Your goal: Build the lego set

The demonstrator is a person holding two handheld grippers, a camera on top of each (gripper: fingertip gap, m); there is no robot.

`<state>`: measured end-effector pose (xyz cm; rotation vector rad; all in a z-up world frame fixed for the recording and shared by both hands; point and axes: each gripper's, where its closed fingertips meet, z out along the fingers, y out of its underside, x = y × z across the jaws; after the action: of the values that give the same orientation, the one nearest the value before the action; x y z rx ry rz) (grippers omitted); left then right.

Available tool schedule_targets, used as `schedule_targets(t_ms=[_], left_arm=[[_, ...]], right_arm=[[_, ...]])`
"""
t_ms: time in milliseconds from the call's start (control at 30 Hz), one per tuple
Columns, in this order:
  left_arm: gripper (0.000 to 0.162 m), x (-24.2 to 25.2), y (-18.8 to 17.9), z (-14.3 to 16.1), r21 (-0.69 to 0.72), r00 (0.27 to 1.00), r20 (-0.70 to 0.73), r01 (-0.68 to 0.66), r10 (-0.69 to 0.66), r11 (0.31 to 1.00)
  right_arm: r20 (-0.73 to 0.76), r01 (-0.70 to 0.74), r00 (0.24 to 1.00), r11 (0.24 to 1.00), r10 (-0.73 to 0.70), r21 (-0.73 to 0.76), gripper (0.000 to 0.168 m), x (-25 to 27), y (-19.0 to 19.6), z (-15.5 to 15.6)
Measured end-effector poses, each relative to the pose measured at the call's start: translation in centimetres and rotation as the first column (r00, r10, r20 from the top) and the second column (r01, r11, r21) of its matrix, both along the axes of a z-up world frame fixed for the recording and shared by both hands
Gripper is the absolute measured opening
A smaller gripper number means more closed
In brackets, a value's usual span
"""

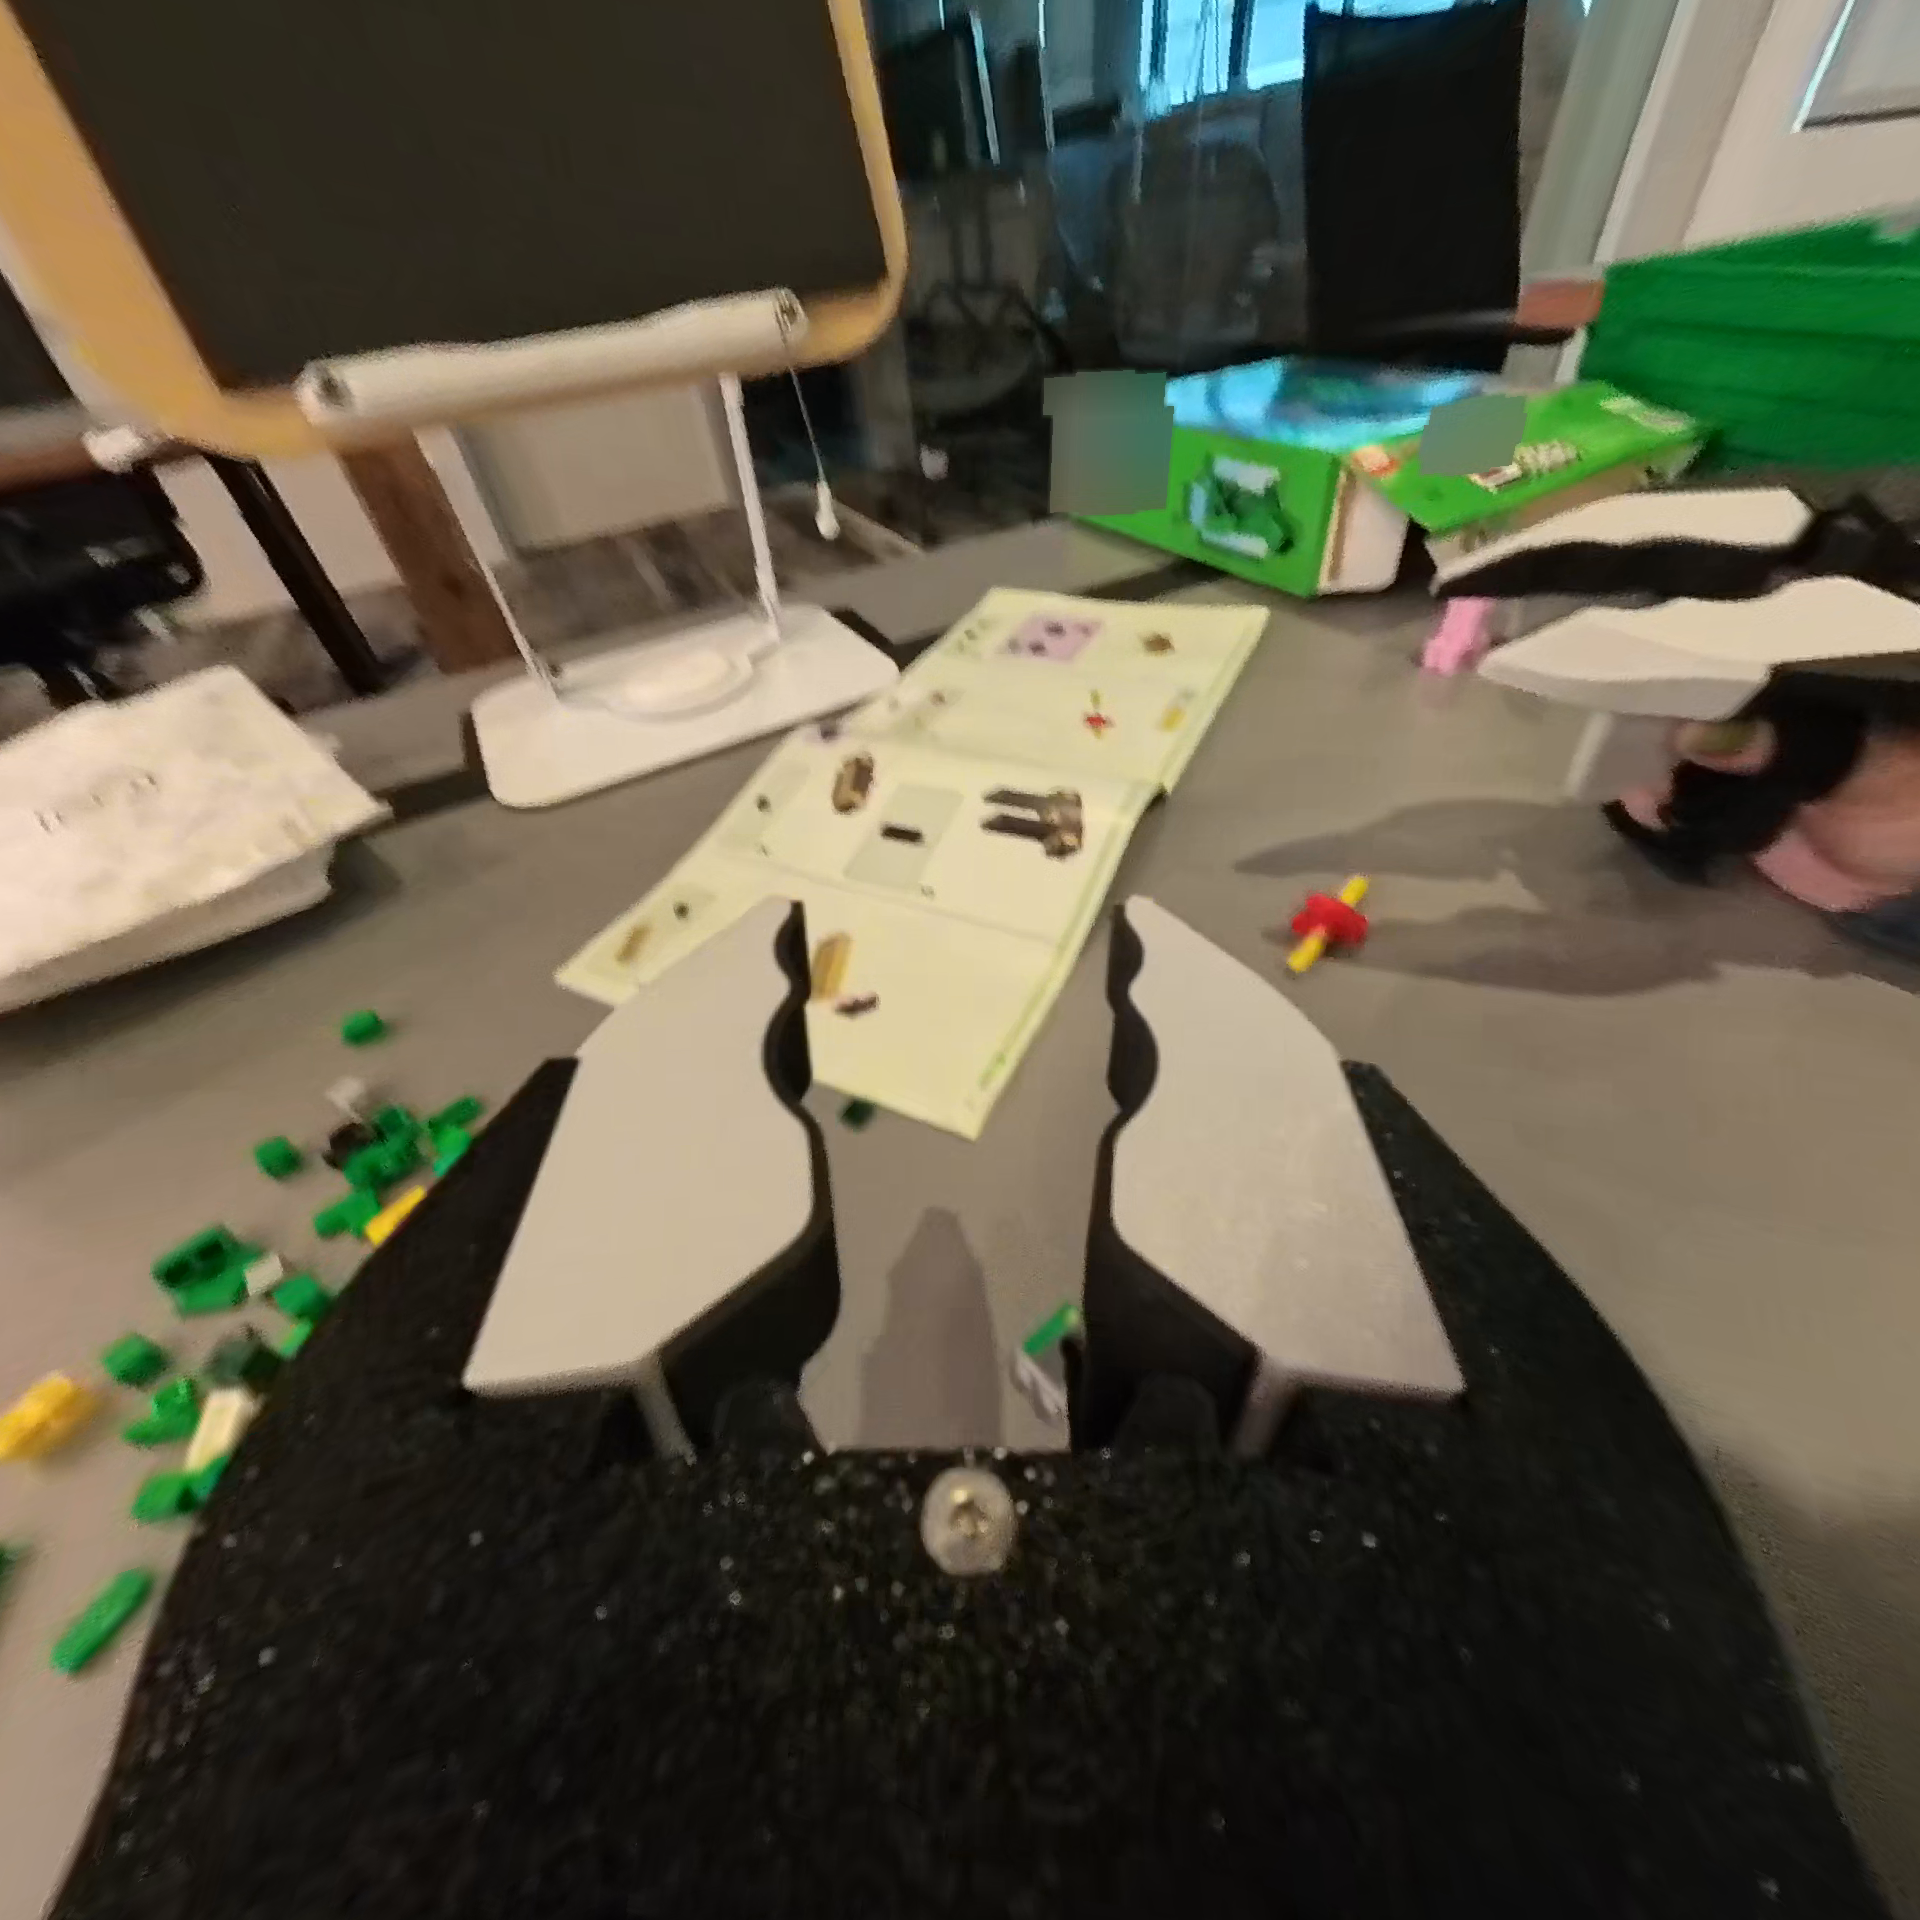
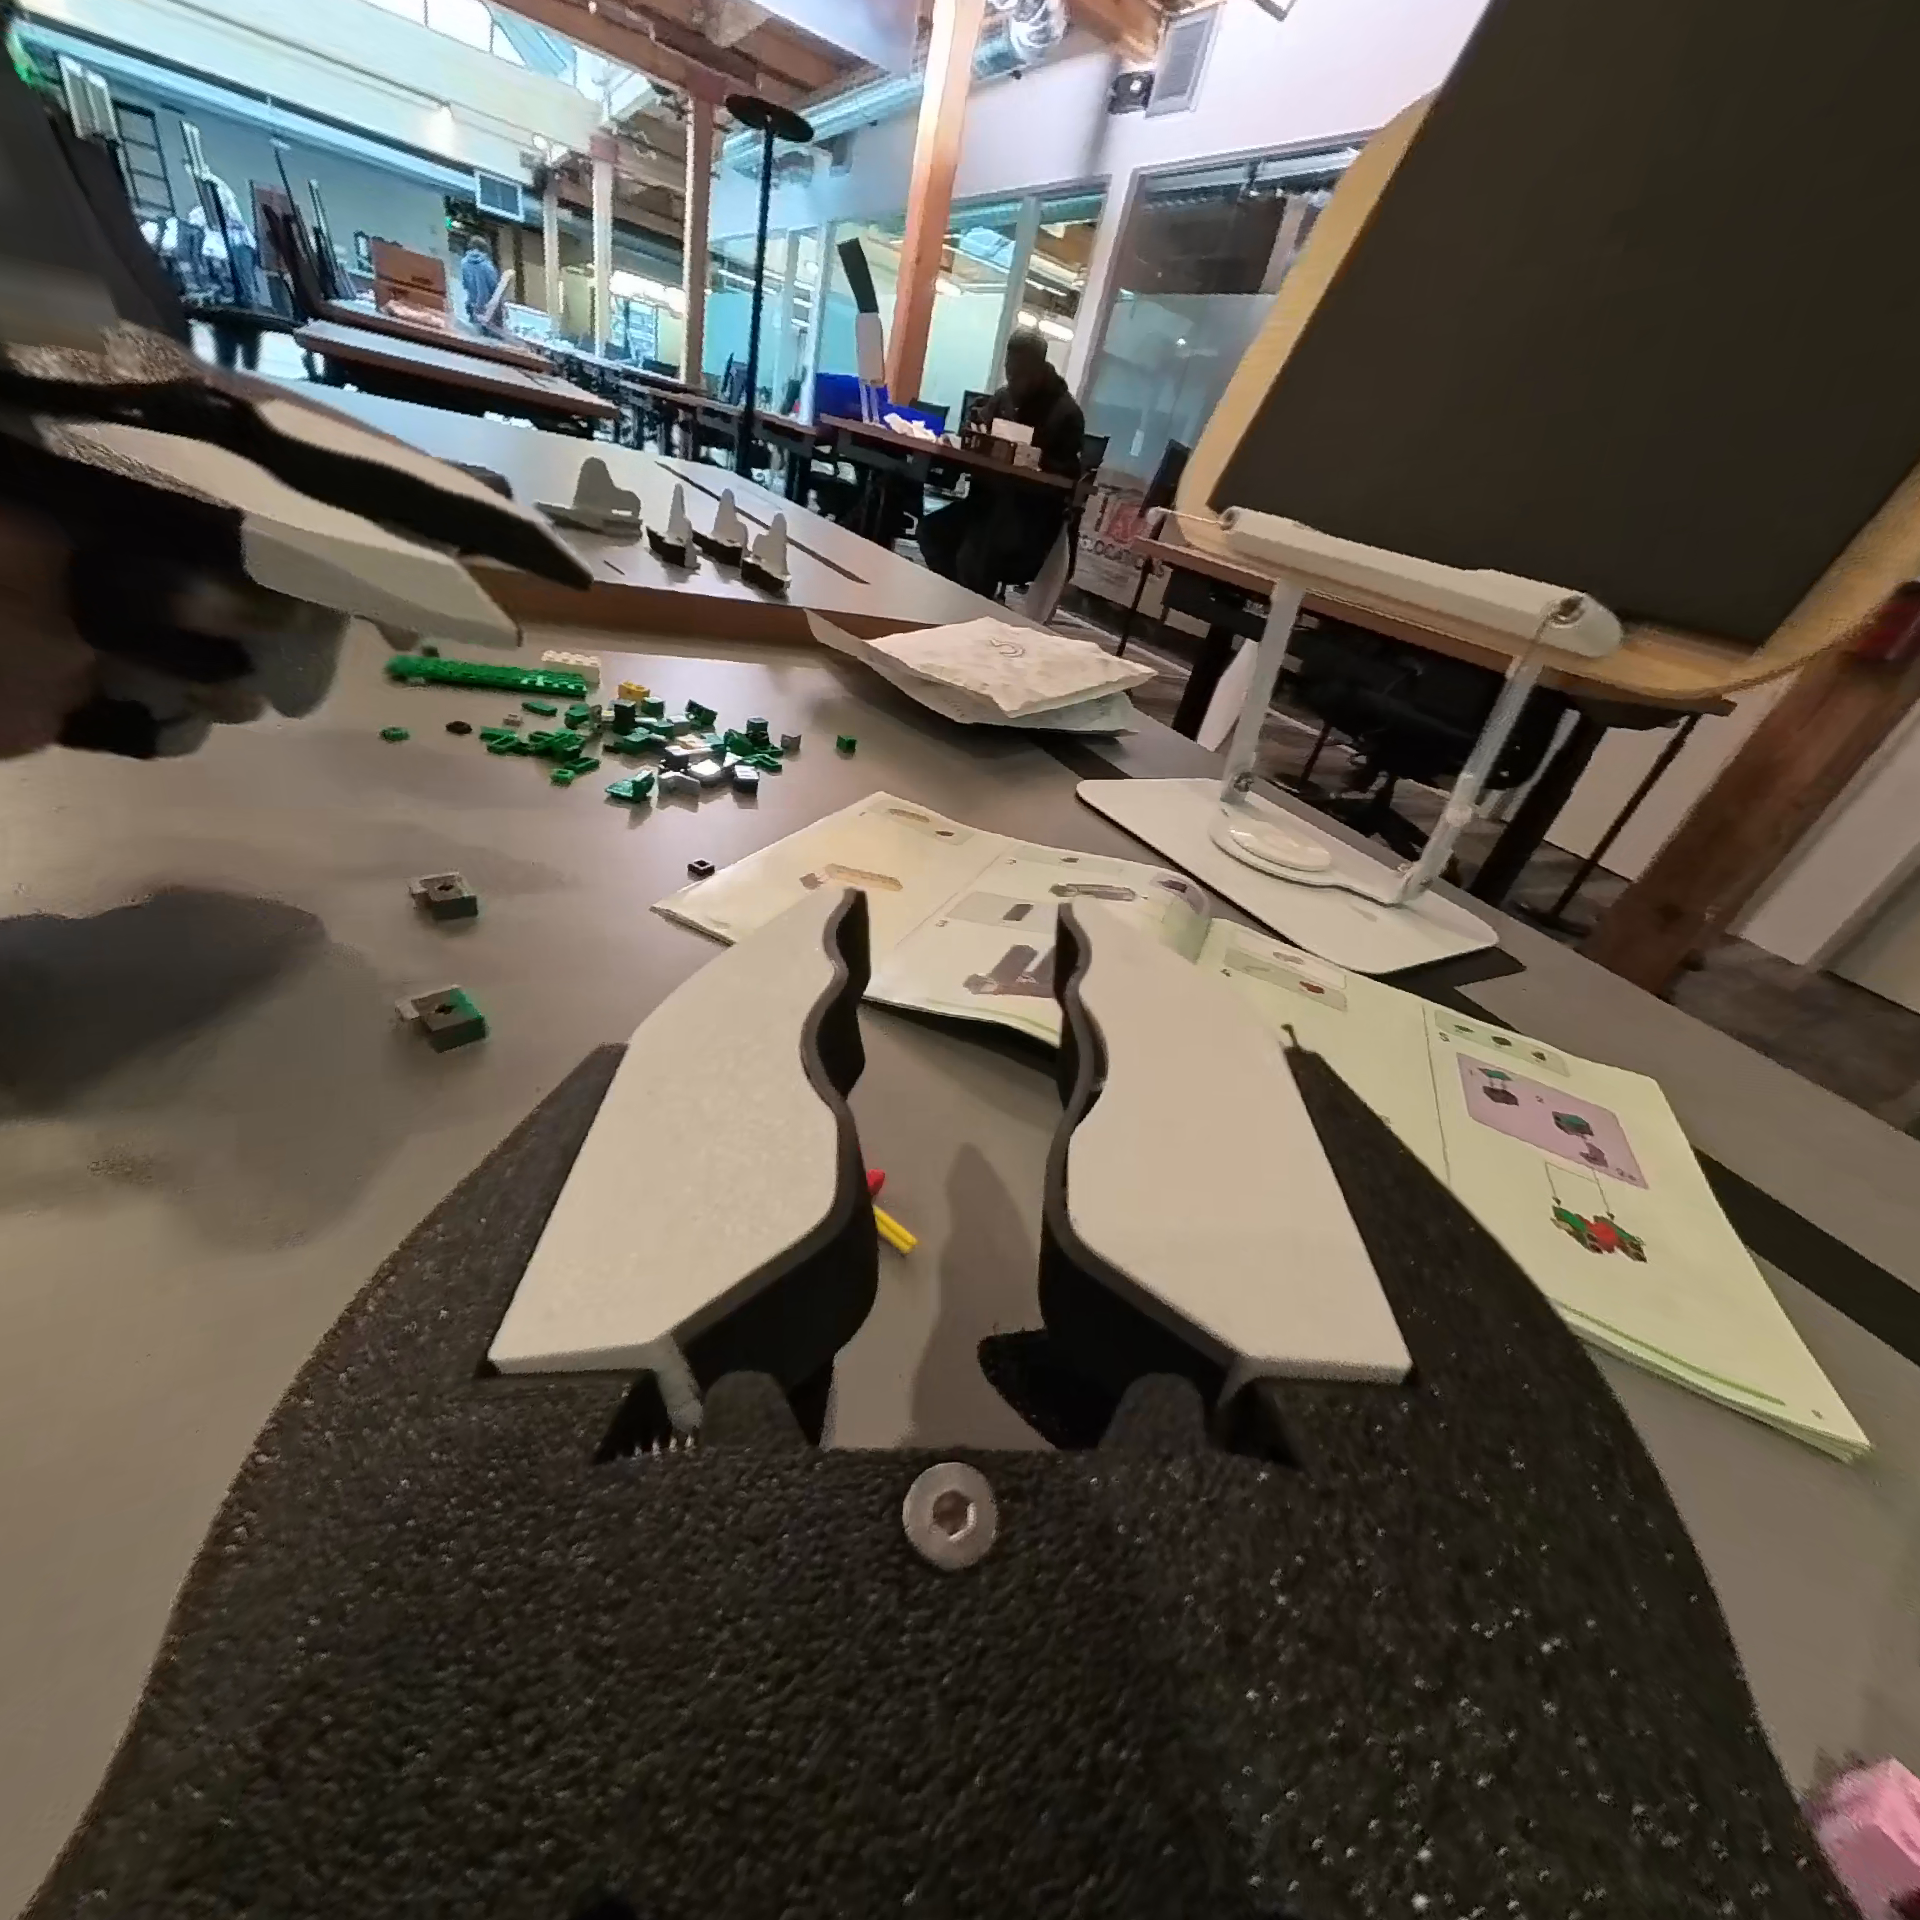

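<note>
My left gripper [image 1: 961, 914] is open and empty, above the near edge of the open instruction booklet [image 1: 935, 831]. Loose green bricks [image 1: 364, 1143] lie to its left. A small red and yellow piece [image 1: 1328, 920] lies on the table to its right. My right gripper [image 2: 961, 914] is open and empty, low over the table, with the red and yellow piece [image 2: 888, 1210] on the table between its fingers, untouched. The booklet [image 2: 1538, 1195] lies under and right of it. Two small grey and green assemblies [image 2: 447, 894] [image 2: 442, 1016] sit to its left.
A white stand base [image 1: 675, 696] holding a dark screen stands behind the booklet. A white bag [image 1: 156, 821] lies far left. Green set boxes [image 1: 1299, 488] and a pink piece [image 1: 1455, 639] are at the back right. A long green plate [image 2: 488, 673] lies beyond the brick pile [image 2: 644, 738].
</note>
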<state>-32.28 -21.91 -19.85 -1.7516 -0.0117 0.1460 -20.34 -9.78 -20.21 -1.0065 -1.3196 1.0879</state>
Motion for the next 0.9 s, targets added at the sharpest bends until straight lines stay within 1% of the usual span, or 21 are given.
schedule_targets(t_ms=[67,233,333,433,500,567,600,667,700,767,900], left_arm=[[0.054,-0.7,1.1,0.6,0.058,0.999,-0.033,-0.013,0.015,0.998],[0.052,-2.1,2.9,0.5,0.142,0.996,-0.071,-0.033,0.044,0.989],[0.046,-2.3,2.4,0.8,0.189,0.997,-0.071,-0.025,0.039,0.982],[0.045,-2.6,1.5,1.2,0.214,0.996,-0.086,-0.021,0.040,0.977],[0.044,-2.2,1.1,1.4,0.213,0.998,-0.069,0.010,0.005,0.977],[0.044,-1.2,0.8,1.3,0.191,0.997,-0.050,0.069,-0.061,0.979],[0.045,-0.9,0.7,1.1,0.175,0.996,-0.048,0.083,-0.076,0.981],[0.045,-0.6,0.3,0.7,0.151,0.994,-0.075,0.087,-0.076,0.985],[0.045,-0.5,0.0,0.6,0.147,0.993,-0.090,0.083,-0.070,0.986],[0.044,-0.5,-0.4,0.5,0.151,0.993,-0.106,0.069,-0.053,0.986],[0.044,-0.6,-1.1,0.2,0.165,0.994,-0.102,0.052,-0.036,0.985]], right_arm=[[-0.010,0.014,1.000,1.000,-0.014,-0.016,0.034,0.2,0.5,0.1],[-0.019,0.029,0.999,0.998,-0.030,-0.048,0.033,0.5,1.2,0.2],[-0.010,0.025,1.000,0.998,-0.026,-0.056,0.032,0.3,1.2,0.1],[0.002,0.022,1.000,0.999,-0.022,-0.047,0.032,0.1,1.1,-0.1],[0.006,0.020,1.000,0.999,-0.019,-0.038,0.032,0.1,1.0,-0.1],[0.025,-0.001,1.000,0.999,0.002,-0.032,0.031,0.0,0.7,-0.4],[0.054,-0.050,0.997,0.999,0.050,-0.013,0.028,-0.1,0.1,-0.7],[0.203,-0.184,0.964,0.982,0.174,0.034,0.019,0.0,-1.3,-2.6],[0.289,-0.195,0.942,0.979,0.171,0.054,0.017,0.0,-1.0,-3.7],[0.415,-0.226,0.892,0.971,0.177,0.072,0.017,0.1,-0.6,-5.6],[0.585,-0.342,0.776,0.937,0.238,0.073,0.015,0.2,-0.2,-8.2]])
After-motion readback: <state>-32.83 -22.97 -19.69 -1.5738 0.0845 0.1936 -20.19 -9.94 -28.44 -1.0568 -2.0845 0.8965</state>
